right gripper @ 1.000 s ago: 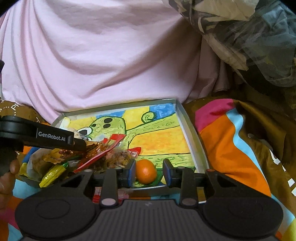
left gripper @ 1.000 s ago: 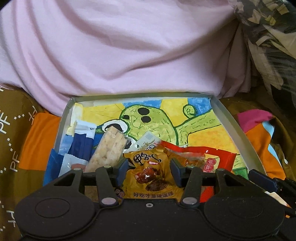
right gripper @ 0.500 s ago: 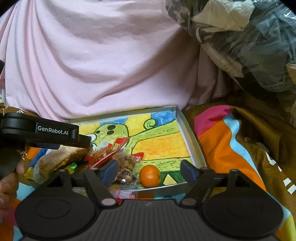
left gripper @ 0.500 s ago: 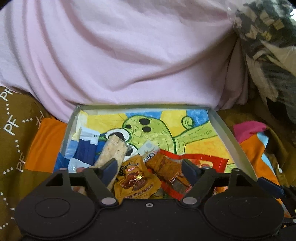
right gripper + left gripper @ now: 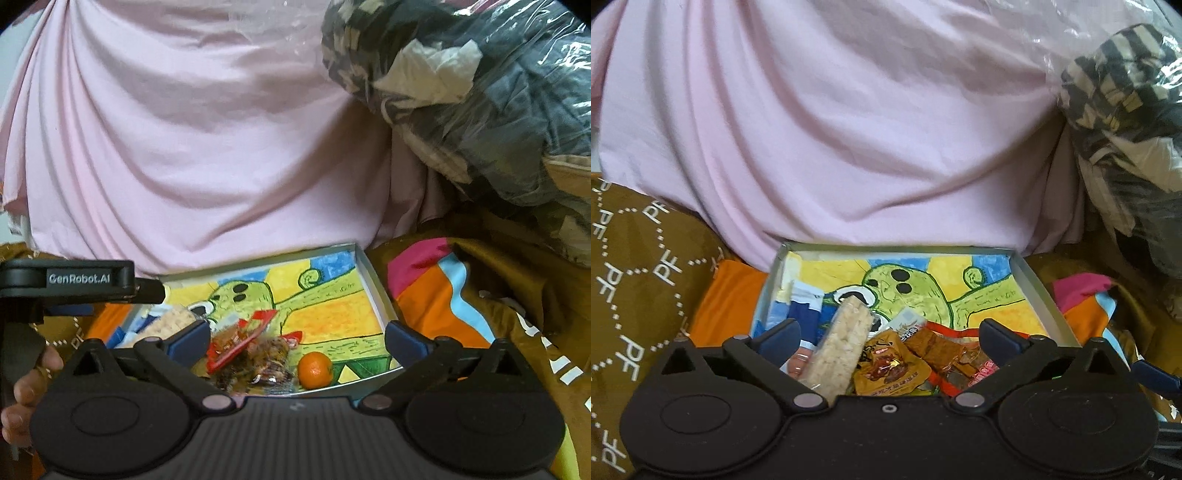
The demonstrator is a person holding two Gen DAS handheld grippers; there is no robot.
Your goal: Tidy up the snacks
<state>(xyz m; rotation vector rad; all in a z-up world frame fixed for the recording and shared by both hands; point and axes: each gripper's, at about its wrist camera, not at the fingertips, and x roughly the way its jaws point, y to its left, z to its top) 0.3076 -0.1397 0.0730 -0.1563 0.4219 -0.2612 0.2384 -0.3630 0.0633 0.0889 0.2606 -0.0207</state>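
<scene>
Above the tray [image 5: 376, 295], both tongs [image 5: 888, 334] [image 5: 295, 338] hover wide and empty; risk: the mandarin [image 5: 315, 369] rolls off if the pile [image 5: 886, 362] gets nudged.

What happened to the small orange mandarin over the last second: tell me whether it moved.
Cannot tell. The small orange mandarin lies free in the painted tray's near corner, no longer between the right claw's fingers; the camera itself backed away.

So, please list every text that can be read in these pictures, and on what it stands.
"GenRobot.AI": on the left gripper, seen from the right wrist.
"PF", repeated: on the brown cloth.
Chinese print on the yellow snack packet: blurred, unreadable.
White letters on cloth at the right: cut off, unreadable.
</scene>
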